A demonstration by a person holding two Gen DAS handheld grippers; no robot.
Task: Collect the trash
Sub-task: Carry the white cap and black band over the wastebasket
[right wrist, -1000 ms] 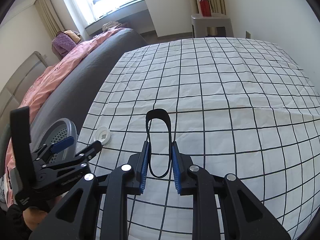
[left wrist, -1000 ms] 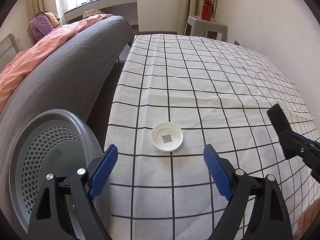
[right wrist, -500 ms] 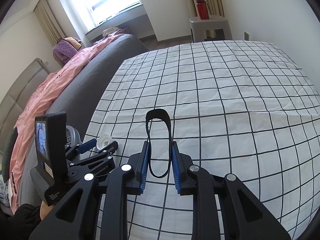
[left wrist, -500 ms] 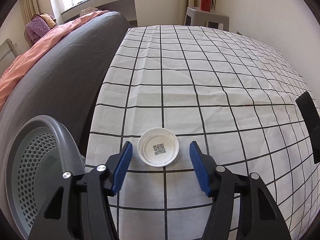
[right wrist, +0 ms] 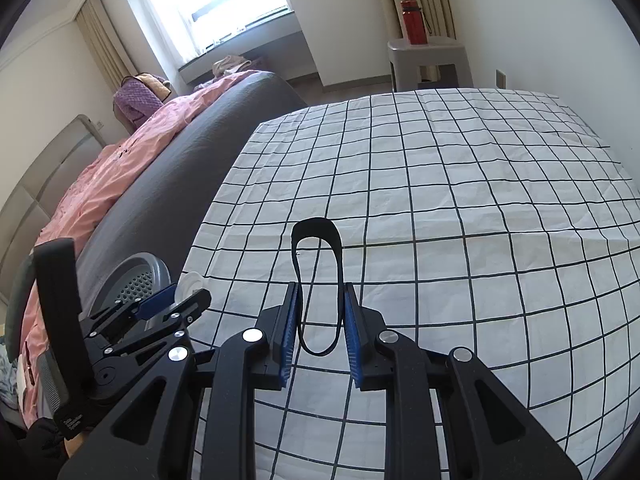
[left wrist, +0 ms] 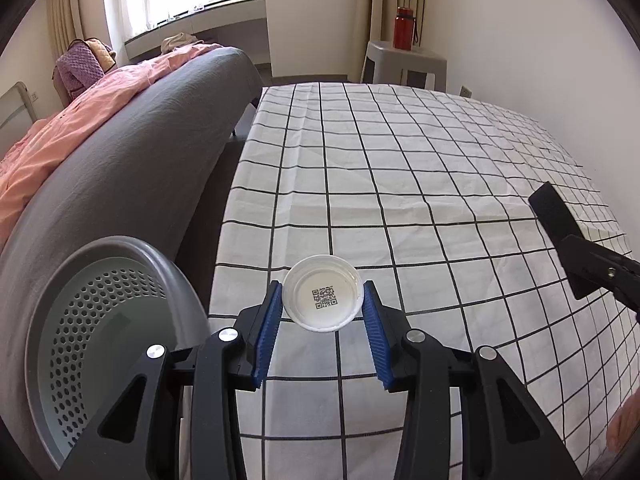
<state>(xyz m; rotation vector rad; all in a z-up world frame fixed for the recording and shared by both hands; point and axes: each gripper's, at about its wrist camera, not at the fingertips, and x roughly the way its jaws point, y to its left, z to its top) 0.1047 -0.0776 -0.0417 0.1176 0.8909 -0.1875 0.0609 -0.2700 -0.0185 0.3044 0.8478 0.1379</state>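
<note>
While the black-and-white checked cloth on the table [left wrist: 400,184] is spreading wide ahead of me, I am seeing the grey perforated plastic bin [left wrist: 100,320] sitting just off its left edge. My left tool [left wrist: 323,304] is gripping the round white plastic lid with a printed code [left wrist: 323,298] by its rim, blue pads [left wrist: 269,330] touching both sides, beside the bin. My right tool [right wrist: 320,312] is pinching the thin black elastic loop [right wrist: 318,280] upright above the cloth.
</note>
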